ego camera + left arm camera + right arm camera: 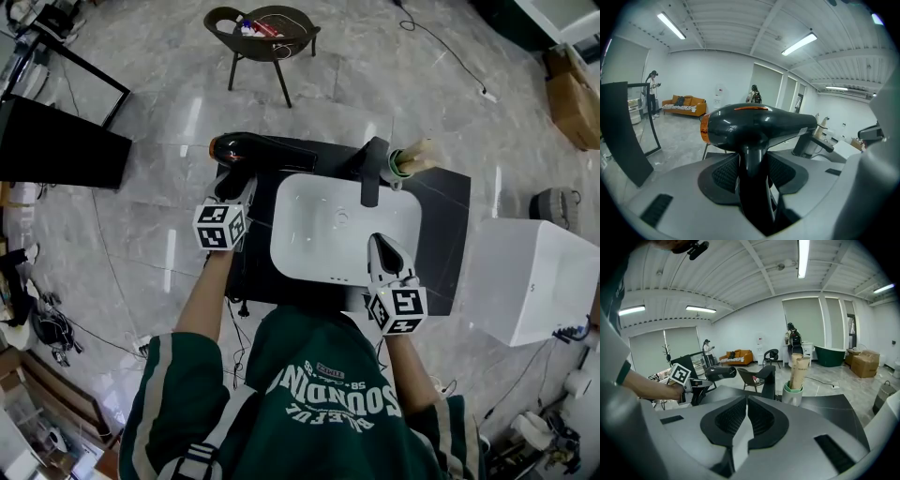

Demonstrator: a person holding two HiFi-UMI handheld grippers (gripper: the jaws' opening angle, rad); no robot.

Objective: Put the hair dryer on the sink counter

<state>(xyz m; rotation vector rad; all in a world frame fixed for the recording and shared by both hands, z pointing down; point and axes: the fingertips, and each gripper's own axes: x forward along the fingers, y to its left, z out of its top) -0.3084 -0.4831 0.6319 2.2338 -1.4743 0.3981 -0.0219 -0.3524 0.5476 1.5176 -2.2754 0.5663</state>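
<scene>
The left hand-held gripper (236,190) is grasping the hair dryer (263,150) by its black handle. In the left gripper view the jaws of this hand-held gripper (753,187) are pressing on the handle from both sides, and the dryer's body (757,127) is lying crosswise above them. Its orange-ringed rear end is pointing left and its nozzle right.

From the head view, the dryer is hanging over the back left corner of the dark bench (442,214), just beyond the white sink basin (289,204). Whether it is touching the bench top cannot be told. In the right gripper view the dryer (720,373) is showing level, with the left gripper's marker cube (680,374) beside it.

The right hand-held gripper (382,247) is hovering over the front right part of the basin, pointing away from the person. Its jaws are clenched with nothing between them (746,420), leaving only a thin slit.

A black faucet (371,172) is standing at the back edge of the basin. Just right of it, a green-rimmed cup (401,164) is holding rolled brown paper (800,369). Near the bench on its right, a white box (527,277) is sitting on the grey tiled floor (169,103). A dark round chair (266,36) is standing well beyond the bench.
</scene>
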